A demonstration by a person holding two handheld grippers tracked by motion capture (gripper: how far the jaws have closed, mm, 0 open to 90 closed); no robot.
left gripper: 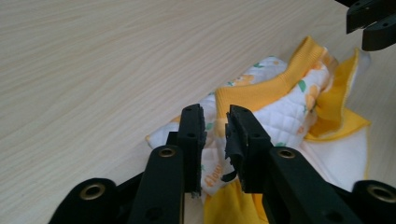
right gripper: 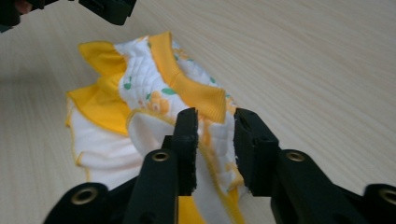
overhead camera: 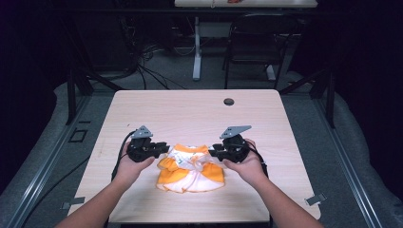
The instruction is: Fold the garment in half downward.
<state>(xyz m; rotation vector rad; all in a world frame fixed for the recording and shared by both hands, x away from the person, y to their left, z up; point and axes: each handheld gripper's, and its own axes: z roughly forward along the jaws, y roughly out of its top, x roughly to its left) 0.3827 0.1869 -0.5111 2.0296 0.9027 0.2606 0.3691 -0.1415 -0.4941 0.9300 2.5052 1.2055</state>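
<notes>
Baby garment (overhead camera: pixel 191 168) on light wood table (overhead camera: pixel 199 111), print partly reads "Flow".
Left hand-held gripper (left gripper: pixel 215 133) and right hand-held gripper (right gripper: pixel 215 140): jaws narrowly apart, cloth between, ungripped.

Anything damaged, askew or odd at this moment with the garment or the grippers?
One oddity: the pad lining on a jaw of the left gripper looks torn, a ragged flap curling into the gap. The small orange-and-white garment lies bunched and rumpled on the table between that and the right gripper, not flat. Nothing spilled.

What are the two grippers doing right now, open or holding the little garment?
Left gripper: open, jaws astride the garment's edge, no grip.
Right gripper: open, garment edge between the jaws, not clamped.
</notes>
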